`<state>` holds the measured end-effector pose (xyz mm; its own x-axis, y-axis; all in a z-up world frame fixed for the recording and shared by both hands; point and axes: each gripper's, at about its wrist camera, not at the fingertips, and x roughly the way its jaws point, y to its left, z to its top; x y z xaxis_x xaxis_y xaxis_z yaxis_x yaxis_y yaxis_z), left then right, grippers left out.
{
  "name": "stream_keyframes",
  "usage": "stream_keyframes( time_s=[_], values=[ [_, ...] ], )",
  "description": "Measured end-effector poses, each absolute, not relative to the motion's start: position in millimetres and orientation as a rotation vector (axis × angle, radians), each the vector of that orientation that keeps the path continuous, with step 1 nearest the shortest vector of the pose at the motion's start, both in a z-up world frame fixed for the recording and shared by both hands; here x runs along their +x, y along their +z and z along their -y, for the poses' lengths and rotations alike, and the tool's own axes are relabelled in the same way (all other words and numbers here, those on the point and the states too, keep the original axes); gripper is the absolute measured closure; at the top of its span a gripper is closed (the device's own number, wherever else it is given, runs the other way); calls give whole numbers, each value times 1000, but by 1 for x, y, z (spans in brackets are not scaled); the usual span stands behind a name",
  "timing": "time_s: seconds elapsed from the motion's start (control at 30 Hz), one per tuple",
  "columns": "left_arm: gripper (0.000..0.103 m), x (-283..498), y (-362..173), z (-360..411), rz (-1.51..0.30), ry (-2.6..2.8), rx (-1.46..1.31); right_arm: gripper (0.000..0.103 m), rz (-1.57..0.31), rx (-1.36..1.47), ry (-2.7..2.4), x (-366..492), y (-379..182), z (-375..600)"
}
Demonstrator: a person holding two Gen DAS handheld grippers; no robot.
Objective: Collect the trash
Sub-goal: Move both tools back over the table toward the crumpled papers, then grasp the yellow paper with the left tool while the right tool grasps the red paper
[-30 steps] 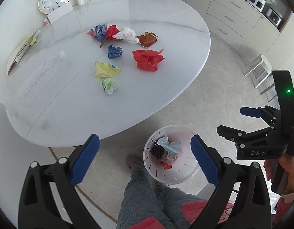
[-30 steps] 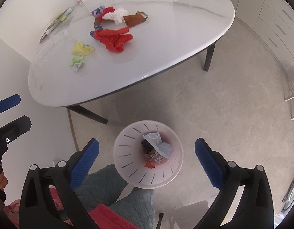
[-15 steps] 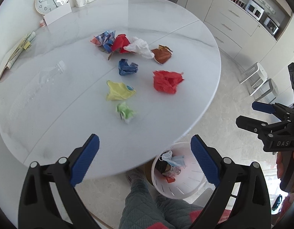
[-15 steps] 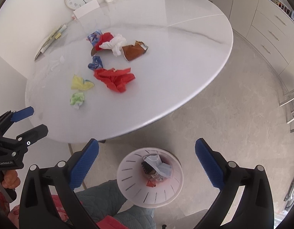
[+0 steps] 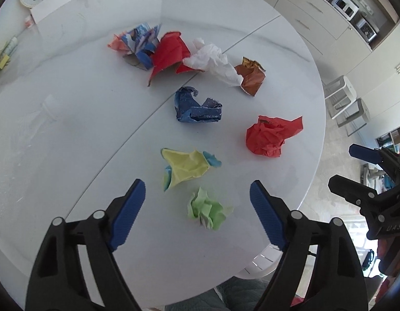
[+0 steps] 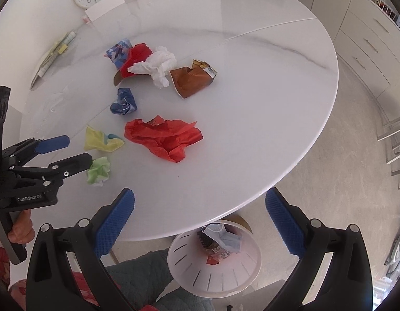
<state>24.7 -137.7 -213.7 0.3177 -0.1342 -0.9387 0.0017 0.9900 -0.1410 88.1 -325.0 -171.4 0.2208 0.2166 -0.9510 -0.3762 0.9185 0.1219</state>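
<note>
Left wrist view: left gripper has moved from above bin to over table, jaws wide, empty, now framing green paper wad. Wad crumpled, pale green, near table's front edge beside yellow wad. Right gripper also gaping, empty, above bin.
</note>
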Motion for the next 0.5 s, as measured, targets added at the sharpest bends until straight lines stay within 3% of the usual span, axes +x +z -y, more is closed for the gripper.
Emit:
stream_keyframes(
  time_s=[0.17, 0.23, 0.5],
  values=[
    [39, 40, -229, 144, -1282, -108, -95, 3, -1298, -123, 388, 89, -176, 324],
    [52, 46, -235, 146, -1296, -104, -95, 3, -1302, -122, 392, 88, -177, 324],
    [61, 52, -234, 149, -1268, -95, -124, 3, -1285, -182, 471, 95, -174, 318]
  ],
)
